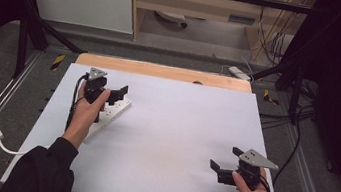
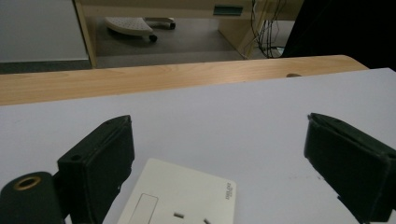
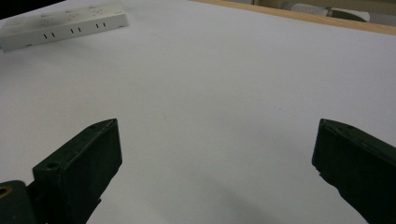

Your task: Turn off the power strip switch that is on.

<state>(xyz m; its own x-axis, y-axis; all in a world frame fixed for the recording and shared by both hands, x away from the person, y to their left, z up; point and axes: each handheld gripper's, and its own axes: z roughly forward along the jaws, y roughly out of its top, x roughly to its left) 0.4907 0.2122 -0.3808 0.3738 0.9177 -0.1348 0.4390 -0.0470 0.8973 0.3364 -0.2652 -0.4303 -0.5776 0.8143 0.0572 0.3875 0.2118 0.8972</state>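
Hovering over the power strip (image 2: pixel 180 198), left gripper (image 2: pixel 219 154) jaws spread.
Right gripper (image 3: pixel 217 163), jaws spread, sits well apart above bare table (image 1: pixel 179 127); strip's near end hidden by the hand.

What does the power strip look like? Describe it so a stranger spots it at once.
Start at the white table and go to its far left part. There, under the left tool, lies a long white power strip with rows of socket slots. It is the one loose thing on the sheet.
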